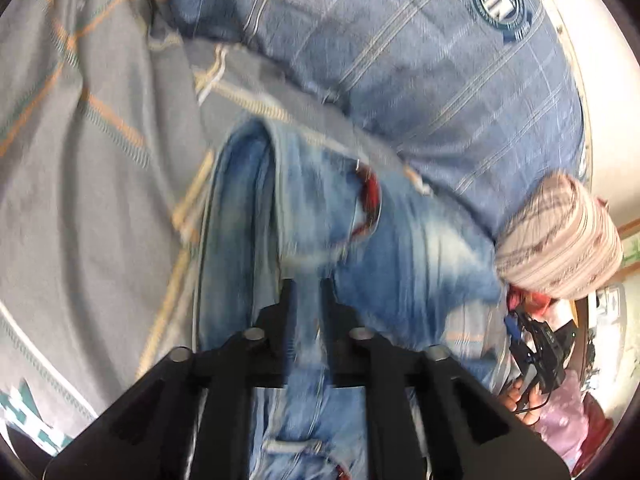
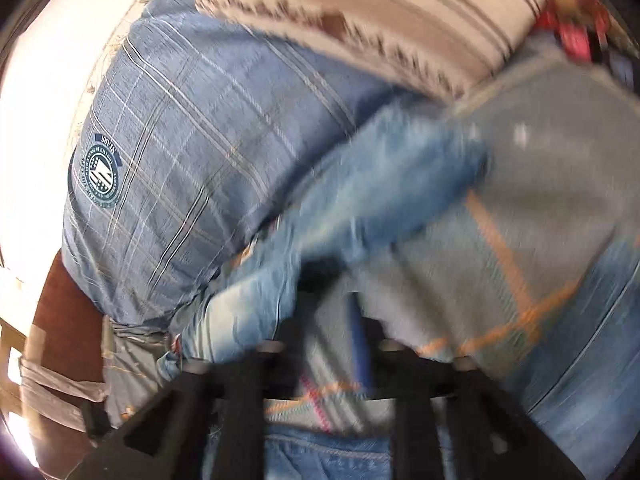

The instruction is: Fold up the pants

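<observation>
Light blue jeans with a red-lined rip lie bunched on a grey bedsheet. My left gripper is shut on a fold of the jeans, with denim running between its fingers toward the camera. In the right wrist view the jeans stretch across the middle, blurred by motion. My right gripper shows denim against its left finger and grey sheet between the fingers; the blur hides whether it grips anything. The right gripper also shows in the left wrist view, held by a hand.
A blue plaid pillow with a round badge lies behind the jeans; it also shows in the right wrist view. A beige striped pillow sits at the right, and in the right wrist view at the top. A white wall is beyond.
</observation>
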The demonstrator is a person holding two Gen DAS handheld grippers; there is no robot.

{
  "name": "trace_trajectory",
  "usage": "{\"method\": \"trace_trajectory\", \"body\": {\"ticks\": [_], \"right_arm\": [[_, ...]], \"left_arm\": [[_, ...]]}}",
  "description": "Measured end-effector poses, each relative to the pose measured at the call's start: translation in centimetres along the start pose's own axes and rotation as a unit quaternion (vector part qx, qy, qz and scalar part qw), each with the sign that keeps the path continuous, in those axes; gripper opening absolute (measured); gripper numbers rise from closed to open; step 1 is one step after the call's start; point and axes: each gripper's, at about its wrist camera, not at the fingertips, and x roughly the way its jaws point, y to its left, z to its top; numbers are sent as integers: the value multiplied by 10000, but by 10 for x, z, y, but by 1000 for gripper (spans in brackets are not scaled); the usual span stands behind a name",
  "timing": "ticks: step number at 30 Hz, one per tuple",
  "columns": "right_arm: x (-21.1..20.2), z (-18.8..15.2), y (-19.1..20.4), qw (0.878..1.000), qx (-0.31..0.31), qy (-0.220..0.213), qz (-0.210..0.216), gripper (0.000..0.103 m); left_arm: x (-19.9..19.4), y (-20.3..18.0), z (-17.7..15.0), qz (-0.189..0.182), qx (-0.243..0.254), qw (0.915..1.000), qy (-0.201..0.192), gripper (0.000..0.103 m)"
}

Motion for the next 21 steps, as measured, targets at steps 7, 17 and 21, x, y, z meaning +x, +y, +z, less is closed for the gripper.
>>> {"method": "trace_trajectory", "body": {"ticks": [7,17,21], "right_arm": [[9,73,1,9912,-879,-433,-893,64],[117,107,5,9495,-2057,-178,-2362,65],[145,110,4,9325,-2340,62,-2751,69]], "left_arm": [[32,-3,59,176,-561,9979,261,60],[56,13,104,354,-1359,9894,378,71],[85,20,105,484,-1508,9848,715,71]]}}
